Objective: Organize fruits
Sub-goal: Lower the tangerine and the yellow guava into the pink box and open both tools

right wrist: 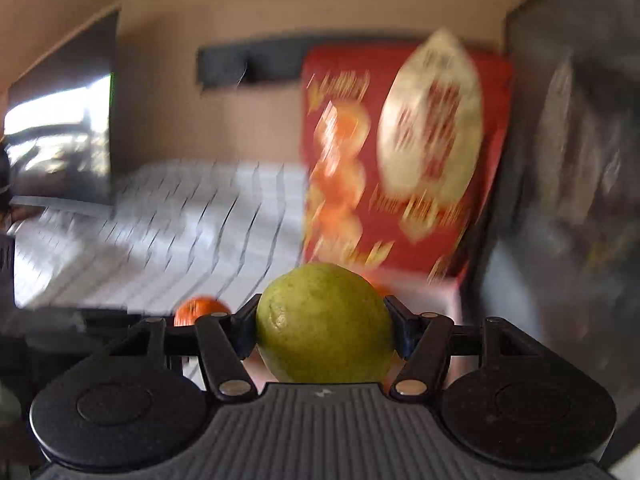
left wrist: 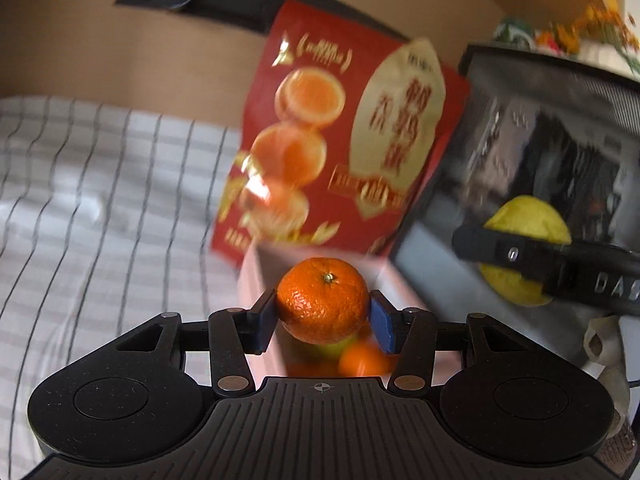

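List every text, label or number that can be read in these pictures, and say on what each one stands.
"DAS", cut off by the picture edge: on the right gripper, seen from the left wrist.
Large characters and gold banners on the red box lid: too blurred to read.
Nothing else is legible.

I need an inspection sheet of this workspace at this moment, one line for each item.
Surface: white cloth with thin dark stripes, wrinkled.
Job's things: orange mandarin in the left claw; yellow-green fruit in the right claw; red fruit box open, lid standing up, more fruit inside below the mandarin.
Clutter: dark mesh container to the right of the box.
Grippers: left claw shut on the mandarin above the box; right claw shut on the yellow-green fruit.
Cables: nothing seen.
Surroundings: brown cardboard wall behind; both views are blurred.
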{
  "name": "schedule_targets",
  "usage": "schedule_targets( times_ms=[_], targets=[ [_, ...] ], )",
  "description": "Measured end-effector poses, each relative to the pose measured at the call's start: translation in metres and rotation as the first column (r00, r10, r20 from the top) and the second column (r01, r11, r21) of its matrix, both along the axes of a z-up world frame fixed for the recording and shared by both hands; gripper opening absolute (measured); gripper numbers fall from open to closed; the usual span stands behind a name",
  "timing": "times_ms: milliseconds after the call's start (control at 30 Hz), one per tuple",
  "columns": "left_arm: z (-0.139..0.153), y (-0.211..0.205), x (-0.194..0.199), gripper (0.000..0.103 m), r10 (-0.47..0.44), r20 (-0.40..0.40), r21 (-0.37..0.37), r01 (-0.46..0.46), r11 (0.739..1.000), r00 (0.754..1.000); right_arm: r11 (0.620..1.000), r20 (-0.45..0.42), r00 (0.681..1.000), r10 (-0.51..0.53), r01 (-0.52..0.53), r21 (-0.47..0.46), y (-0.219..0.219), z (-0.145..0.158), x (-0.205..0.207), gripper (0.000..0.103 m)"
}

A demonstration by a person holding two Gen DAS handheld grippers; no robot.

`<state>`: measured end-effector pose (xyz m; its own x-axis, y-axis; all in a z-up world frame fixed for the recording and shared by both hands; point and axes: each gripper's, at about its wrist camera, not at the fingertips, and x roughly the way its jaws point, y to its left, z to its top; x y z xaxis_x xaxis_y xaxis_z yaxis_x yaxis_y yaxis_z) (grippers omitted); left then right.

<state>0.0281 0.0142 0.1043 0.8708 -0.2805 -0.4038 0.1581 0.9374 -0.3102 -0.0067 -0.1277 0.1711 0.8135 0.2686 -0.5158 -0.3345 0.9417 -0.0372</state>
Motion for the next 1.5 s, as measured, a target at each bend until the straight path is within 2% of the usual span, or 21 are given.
schedule_targets(
  times_ms=[67, 133, 233, 333, 367, 433, 467, 567, 667, 767, 867, 1000, 1033, 1167, 1233, 1267, 1400, 1500],
  targets=[
    [0.004, -0.007, 0.024, 0.054, -0.014, -0.003, 0.013, 0.014, 1.000, 1.000, 0.999, 0.039, 0.999, -0.034, 0.033, 0.010, -0.005, 0.017, 0.021, 0.063],
    [-0.003, -0.013, 0.043, 0.054, -0.039, -0.036, 0.029, 0.040, 0.999, 0.999, 0.997, 0.062, 0.995, -0.074, 0.073, 0.013, -0.009, 0.028, 0.042, 0.063],
    [-0.028, -0.024, 0.064, 0.054, -0.074, -0.128, 0.056, 0.081, 0.995, 0.989, 0.993, 0.073, 0.991, -0.115, 0.115, 0.000, -0.012, 0.033, 0.064, 0.063],
    [-0.053, -0.032, 0.078, 0.054, -0.044, -0.221, 0.125, 0.073, 0.989, 0.974, 0.991, 0.056, 0.989, -0.134, 0.134, 0.002, -0.017, 0.028, 0.074, 0.063],
    [-0.055, -0.036, 0.076, 0.056, -0.043, -0.186, 0.166, 0.074, 0.983, 0.982, 0.991, 0.046, 0.990, -0.134, 0.134, 0.011, -0.019, 0.026, 0.076, 0.063],
    [-0.053, -0.041, 0.074, 0.054, -0.031, -0.172, 0.222, 0.070, 0.973, 0.985, 0.991, 0.016, 0.992, -0.128, 0.128, 0.037, -0.023, 0.023, 0.079, 0.063],
    [-0.051, -0.039, 0.072, 0.053, -0.032, -0.160, 0.216, 0.066, 0.974, 0.987, 0.991, 0.003, 0.993, -0.122, 0.121, 0.049, -0.025, 0.021, 0.079, 0.063],
    [-0.036, -0.022, 0.058, 0.053, -0.031, -0.042, 0.110, 0.035, 0.993, 0.999, 0.992, -0.021, 0.994, -0.110, 0.111, 0.057, -0.029, 0.013, 0.079, 0.063],
    [-0.024, -0.004, 0.045, 0.053, -0.009, 0.014, 0.017, 0.009, 1.000, 1.000, 0.992, -0.027, 0.992, -0.121, 0.122, 0.037, -0.029, 0.003, 0.079, 0.063],
    [-0.027, 0.015, 0.024, 0.053, 0.037, 0.072, -0.020, -0.036, 0.999, 0.997, 0.991, -0.069, 0.991, -0.118, 0.122, 0.054, -0.031, -0.009, 0.088, 0.063],
    [-0.044, 0.038, 0.005, 0.053, 0.099, 0.096, -0.095, -0.090, 0.991, 0.990, 0.989, -0.135, 0.986, -0.102, 0.114, 0.090, -0.029, -0.026, 0.101, 0.063],
    [-0.075, 0.067, -0.008, 0.053, 0.137, 0.057, -0.245, -0.119, 0.962, 0.989, 0.986, -0.217, 0.972, -0.092, 0.119, 0.114, -0.007, -0.051, 0.129, 0.063],
    [-0.079, 0.072, -0.010, 0.053, 0.140, 0.055, -0.261, -0.121, 0.958, 0.989, 0.987, -0.224, 0.970, -0.097, 0.123, 0.104, 0.001, -0.057, 0.136, 0.063],
    [-0.086, 0.088, -0.013, 0.053, 0.186, 0.051, -0.310, -0.162, 0.937, 0.981, 0.983, -0.264, 0.950, -0.165, 0.179, 0.032, 0.036, -0.089, 0.167, 0.063],
    [-0.088, 0.089, -0.013, 0.053, 0.200, 0.048, -0.308, -0.176, 0.935, 0.979, 0.982, -0.312, 0.935, -0.170, 0.186, 0.021, 0.046, -0.104, 0.180, 0.064],
    [-0.089, 0.089, -0.012, 0.053, 0.199, 0.045, -0.305, -0.176, 0.936, 0.979, 0.982, -0.308, 0.935, -0.173, 0.187, 0.014, 0.052, -0.109, 0.182, 0.064],
    [-0.090, 0.085, -0.013, 0.053, 0.195, 0.039, -0.269, -0.177, 0.947, 0.980, 0.989, -0.295, 0.945, -0.144, 0.149, -0.005, 0.063, -0.107, 0.179, 0.069],
    [-0.088, 0.079, -0.016, 0.053, 0.201, 0.031, -0.213, -0.190, 0.958, 0.979, 0.991, -0.263, 0.959, -0.106, 0.124, 0.055, 0.049, -0.093, 0.169, 0.072]
  ],
)
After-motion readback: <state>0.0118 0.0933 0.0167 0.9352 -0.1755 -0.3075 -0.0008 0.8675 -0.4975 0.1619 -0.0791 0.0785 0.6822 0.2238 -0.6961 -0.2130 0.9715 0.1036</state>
